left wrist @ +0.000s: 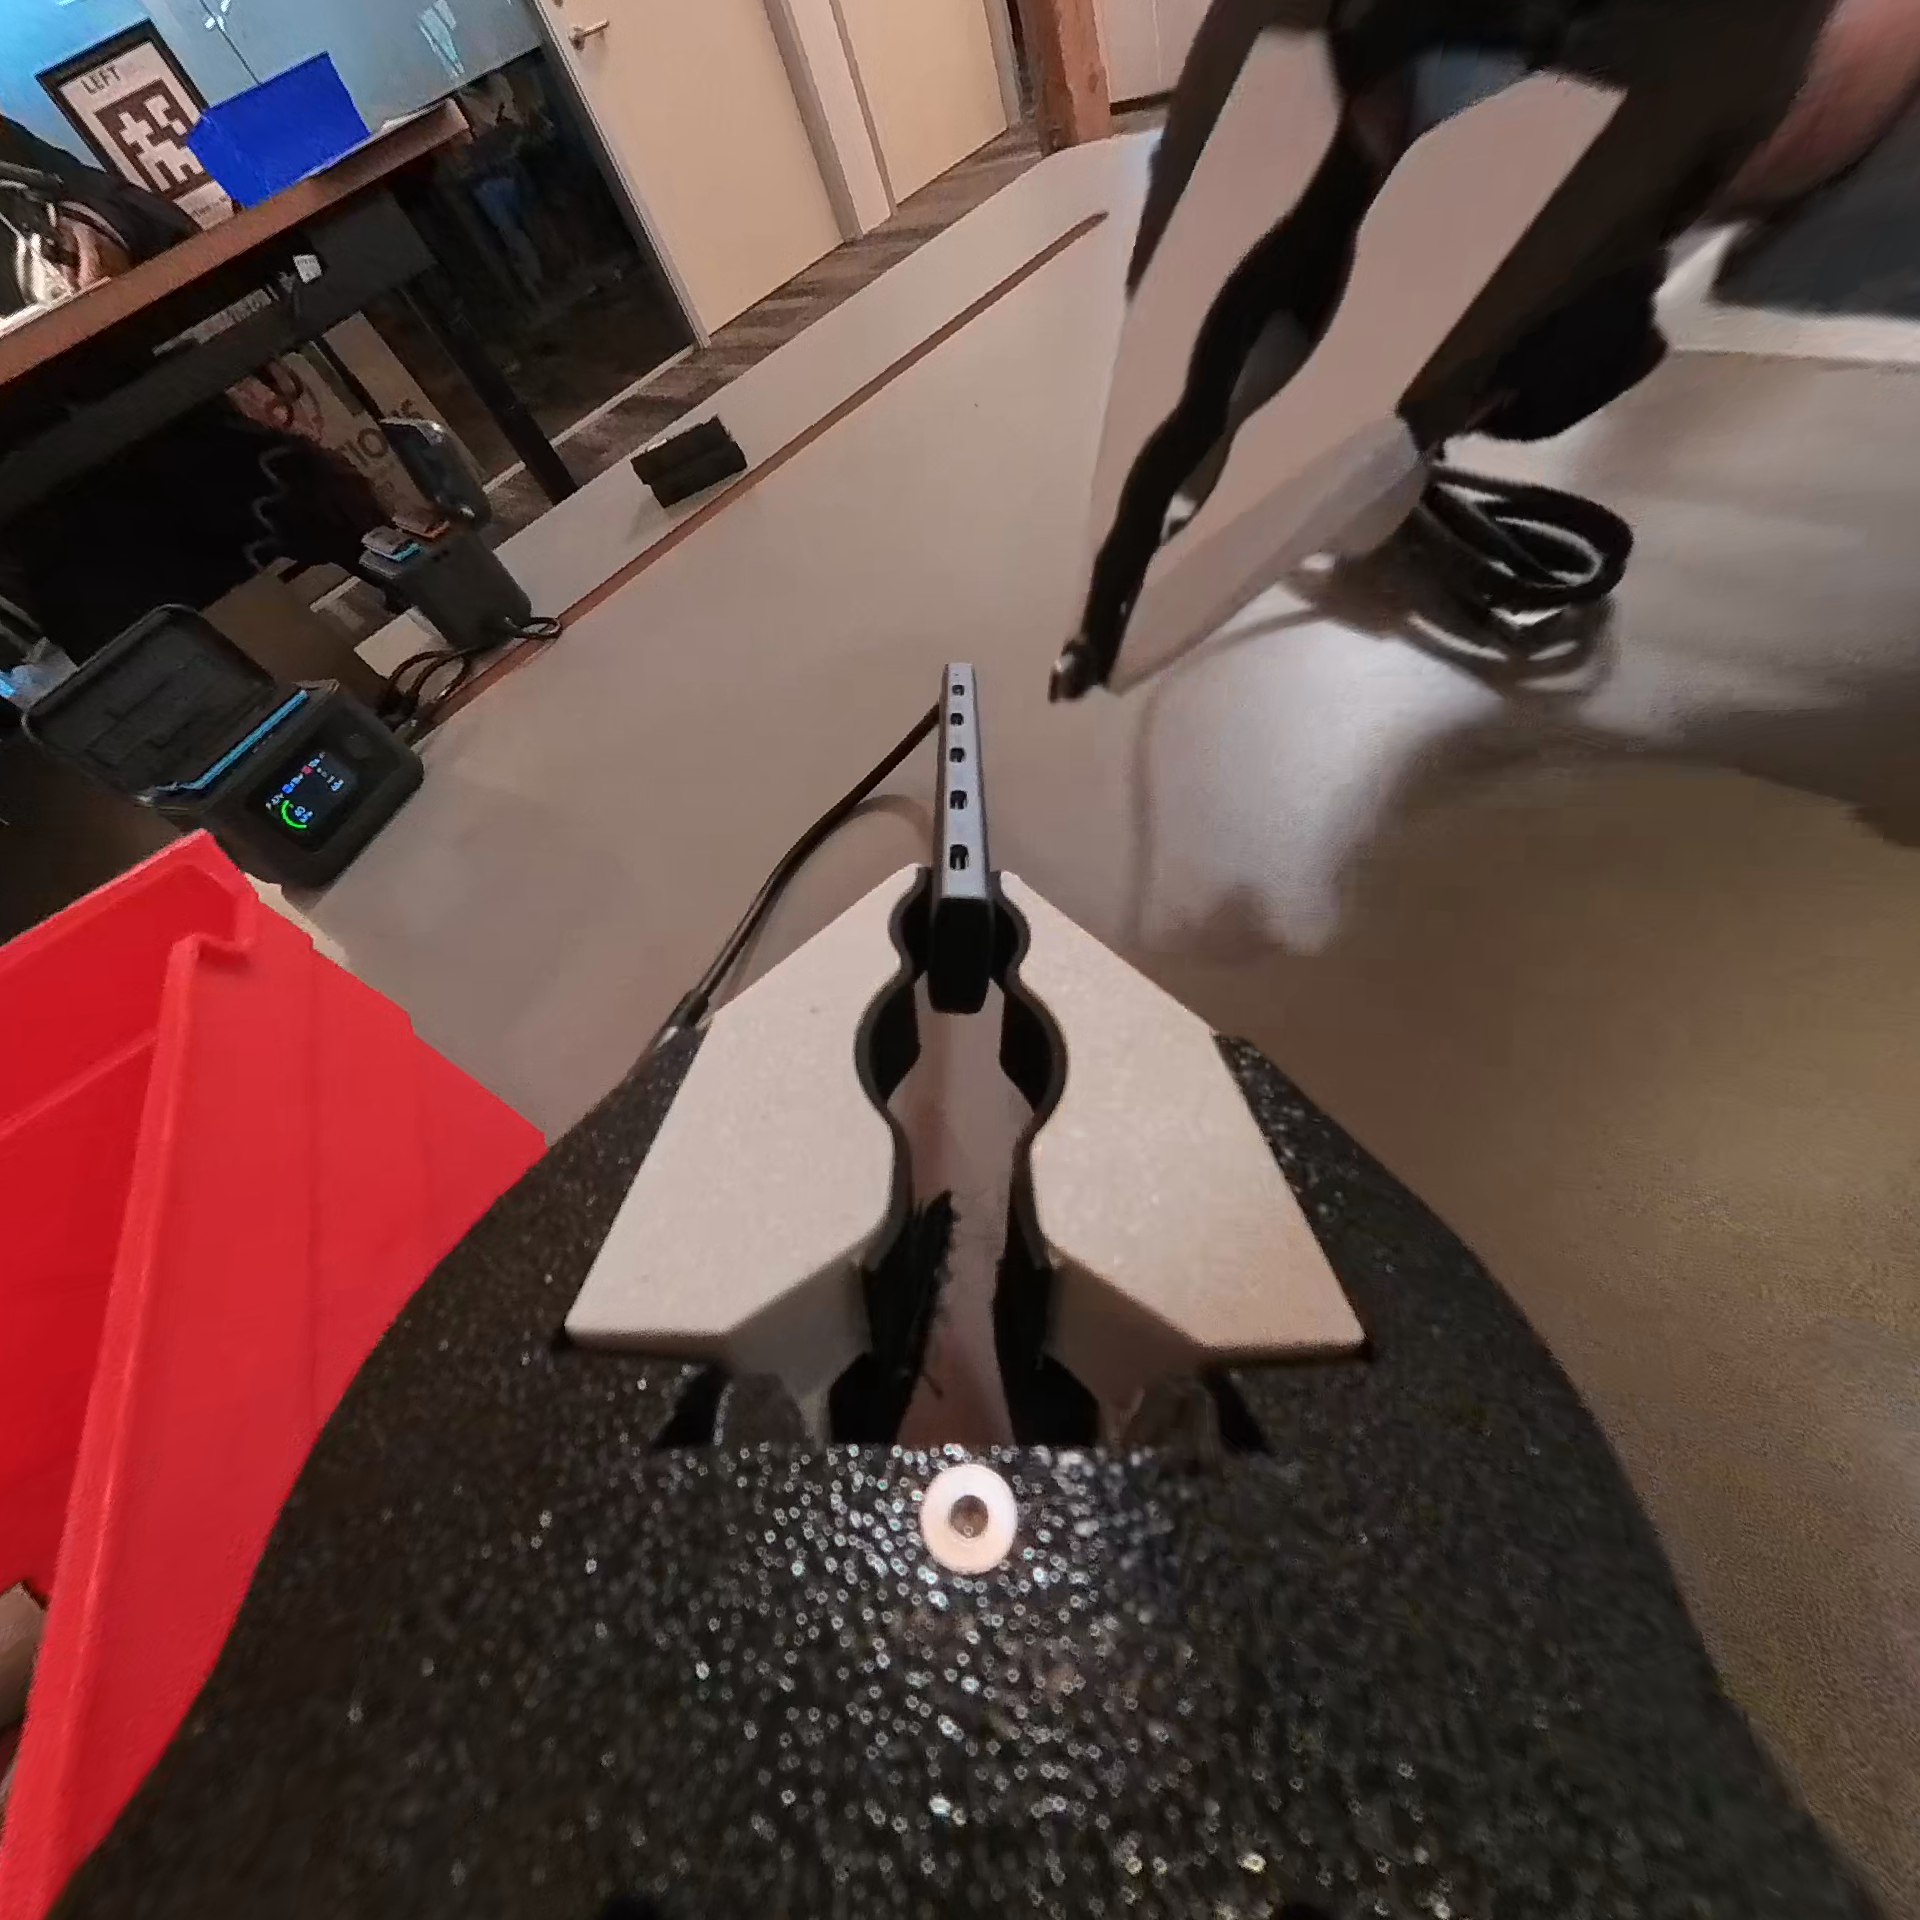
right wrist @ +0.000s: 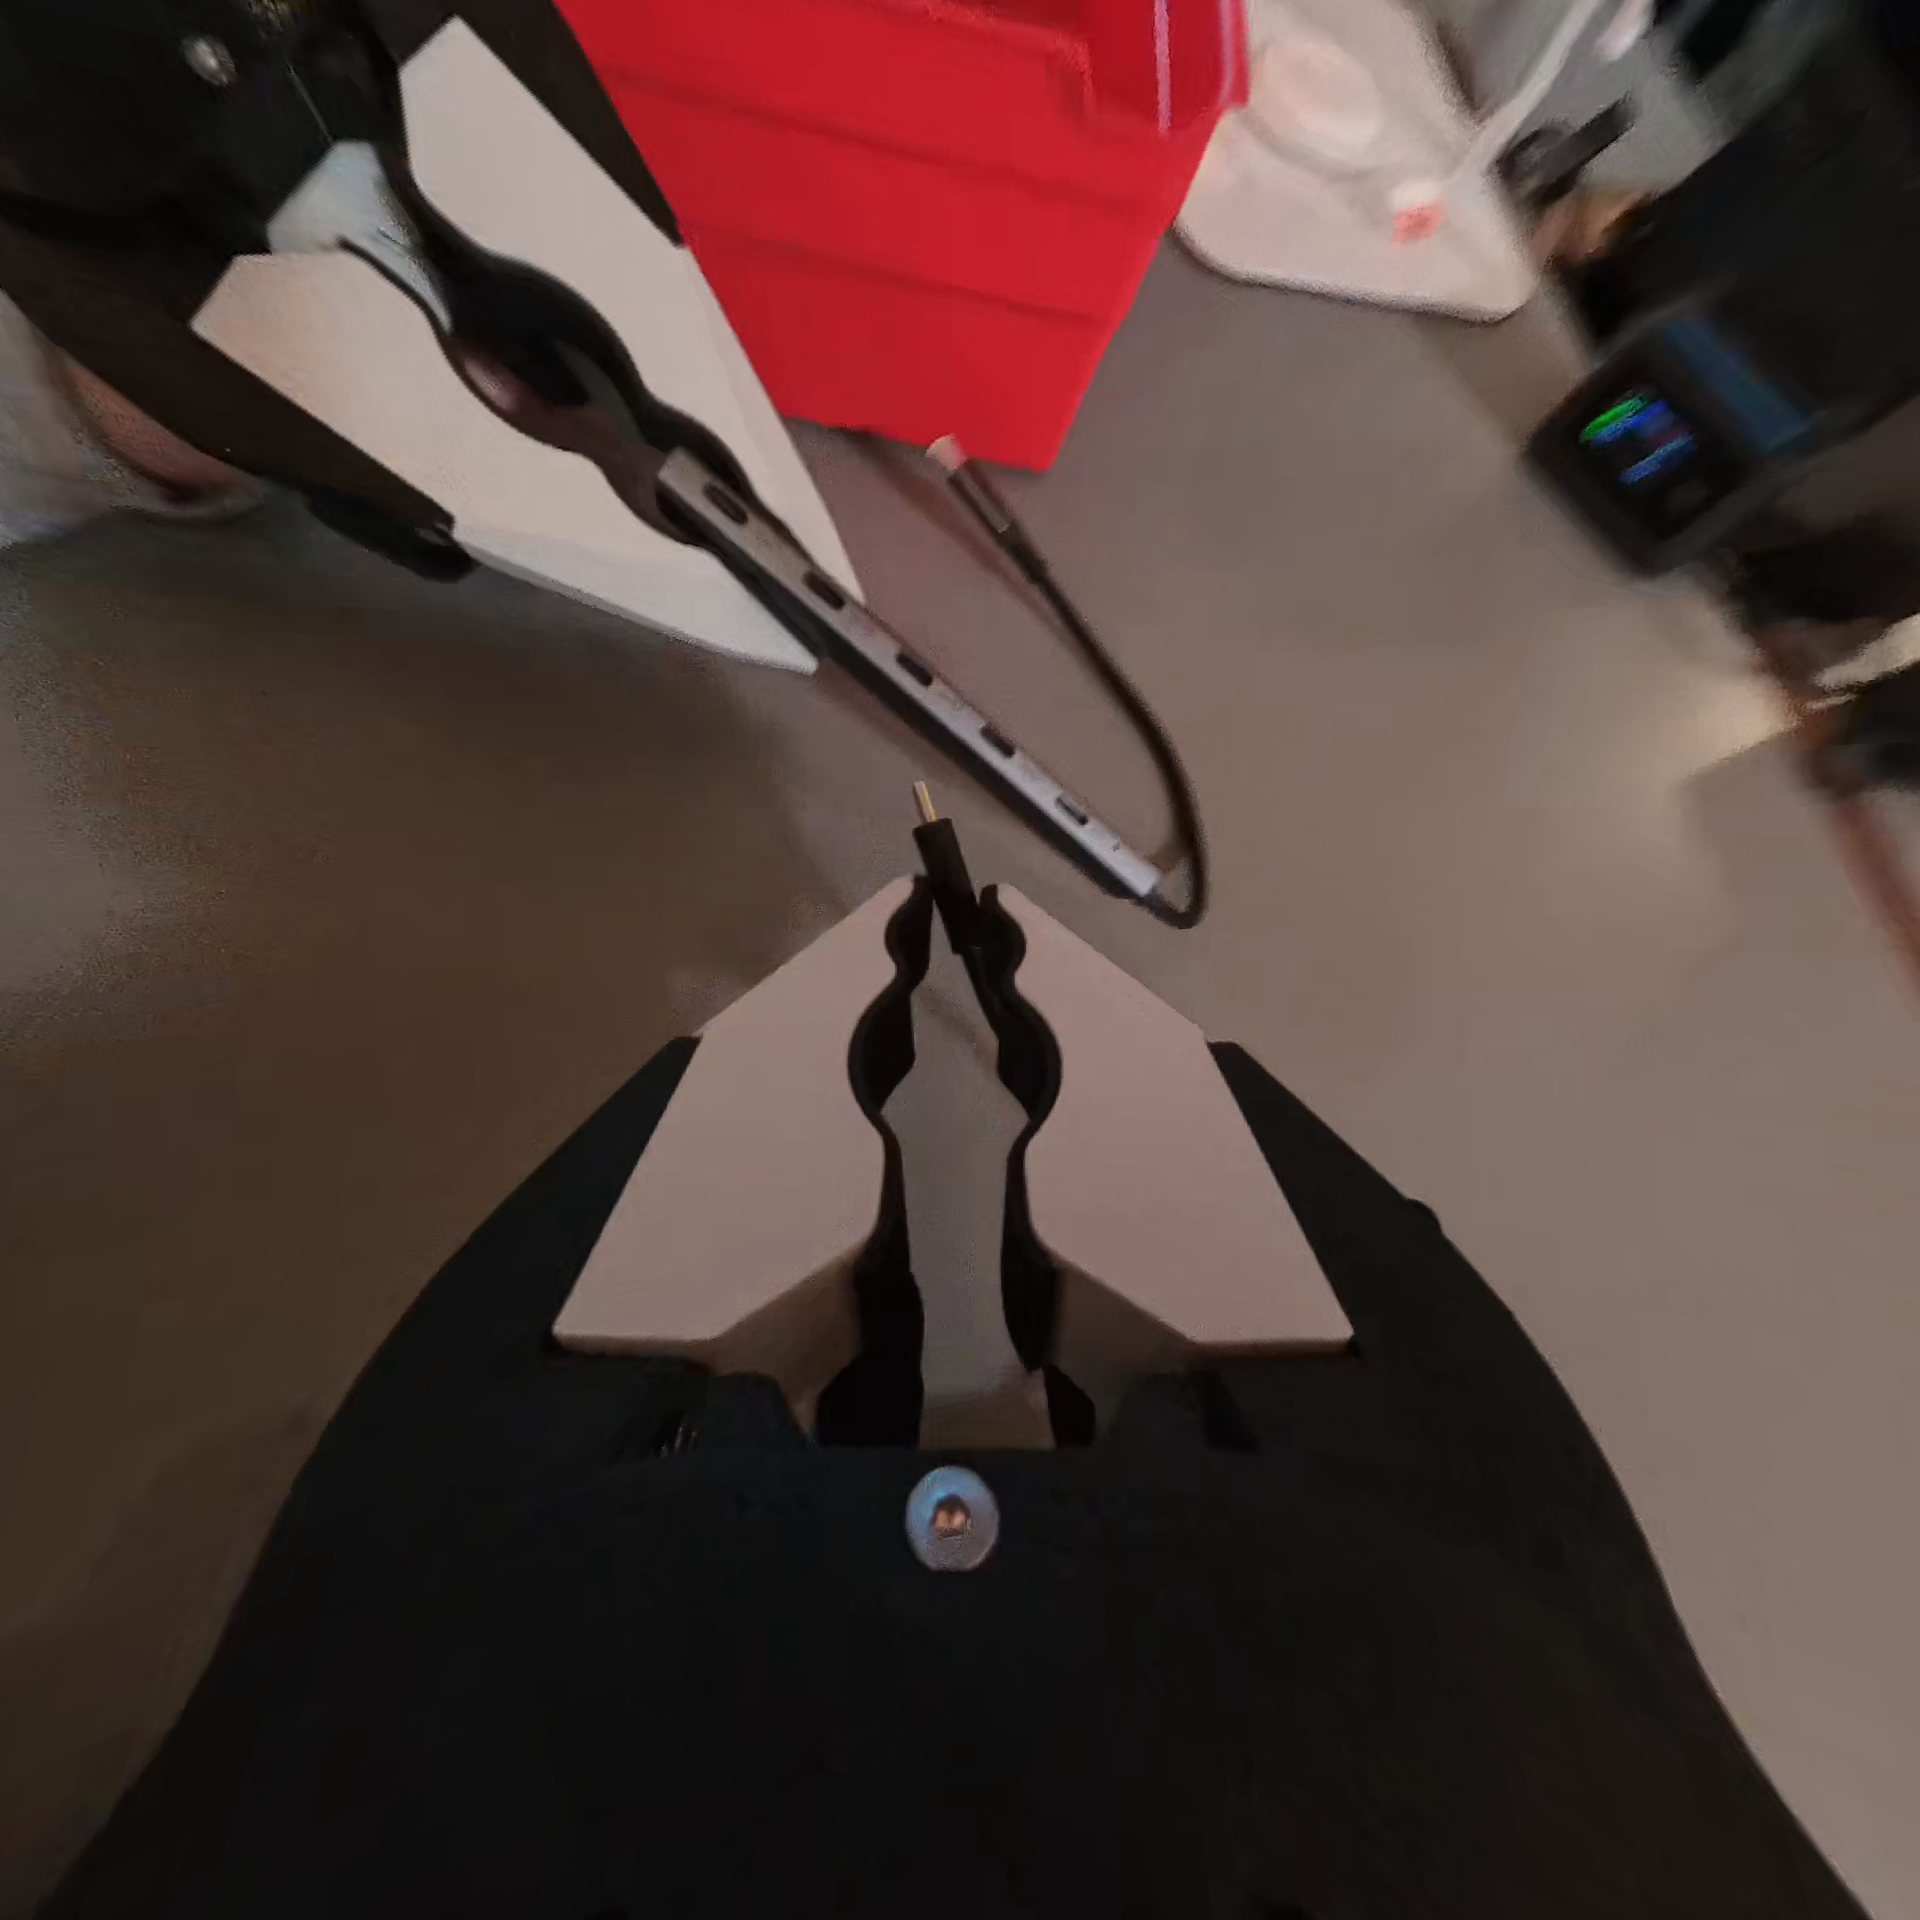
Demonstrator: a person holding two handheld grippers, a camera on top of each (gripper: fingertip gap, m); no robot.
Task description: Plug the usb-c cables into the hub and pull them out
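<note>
My left gripper [left wrist: 961, 935] is shut on the near end of a slim grey hub [left wrist: 961, 790], held on edge above the grey table with its row of ports facing up. The hub's own black cable [left wrist: 821, 842] trails off to the left. My right gripper [right wrist: 954, 902] is shut on a black usb-c cable plug [right wrist: 943, 852], its metal tip pointing forward, just short of the hub [right wrist: 935, 691]. In the left wrist view the right gripper [left wrist: 1086, 670] hangs close above the hub's far end, plug tip free of any port. The left gripper [right wrist: 675, 488] shows in the right wrist view.
A red bin [left wrist: 208, 1143] stands at the left beside my left gripper, and it also shows in the right wrist view [right wrist: 914, 208]. A coil of black cable [left wrist: 1517, 561] lies on the table behind the right gripper. A dark device with a lit screen [left wrist: 301, 800] sits beyond the table's left edge. The grippers' ends are close to 6 centimetres from one another.
</note>
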